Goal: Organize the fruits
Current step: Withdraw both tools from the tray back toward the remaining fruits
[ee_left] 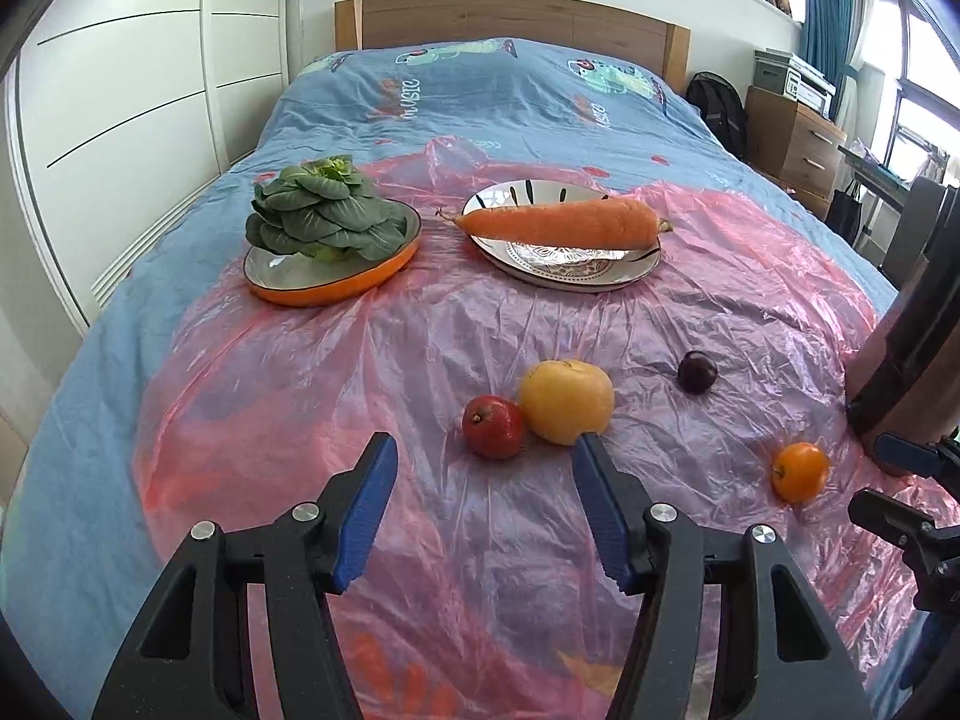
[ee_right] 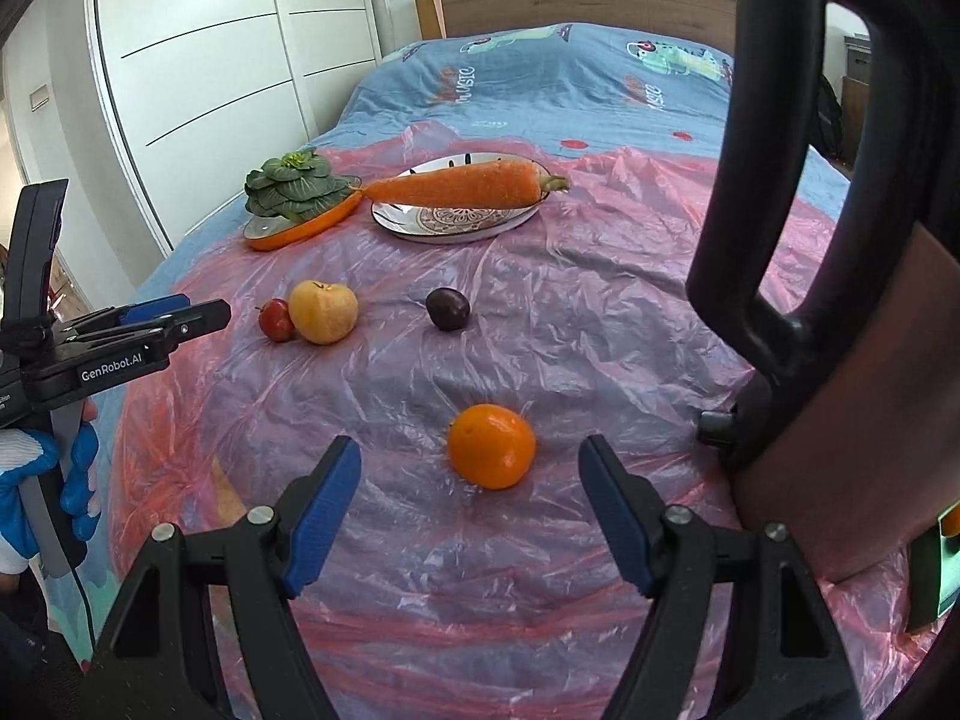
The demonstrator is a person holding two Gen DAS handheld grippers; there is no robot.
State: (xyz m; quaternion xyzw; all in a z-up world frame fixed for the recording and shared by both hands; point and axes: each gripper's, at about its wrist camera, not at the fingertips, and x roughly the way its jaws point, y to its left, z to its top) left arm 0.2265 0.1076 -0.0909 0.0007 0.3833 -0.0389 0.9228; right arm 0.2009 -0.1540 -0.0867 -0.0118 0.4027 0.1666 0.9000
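Note:
On the pink plastic sheet (ee_left: 420,348) lie a yellow apple (ee_left: 567,401) touching a small red fruit (ee_left: 493,426), a dark plum (ee_left: 698,371) and an orange (ee_left: 800,471). My left gripper (ee_left: 485,444) is open, its blue fingertips just short of the red fruit and the apple, with nothing held. My right gripper (ee_right: 469,450) is open too. The orange (ee_right: 491,447) lies just beyond its tips, not gripped. The apple (ee_right: 324,312), red fruit (ee_right: 276,319) and plum (ee_right: 447,308) lie farther back in that view.
A carrot (ee_left: 564,222) lies across a patterned plate (ee_left: 570,279). Leafy greens (ee_left: 324,216) sit in an orange dish (ee_left: 324,294). A brown container (ee_right: 852,420) with a black handle stands at the right. A blue-gloved hand (ee_right: 36,480) holds the left gripper (ee_right: 180,315). White wardrobes flank the bed.

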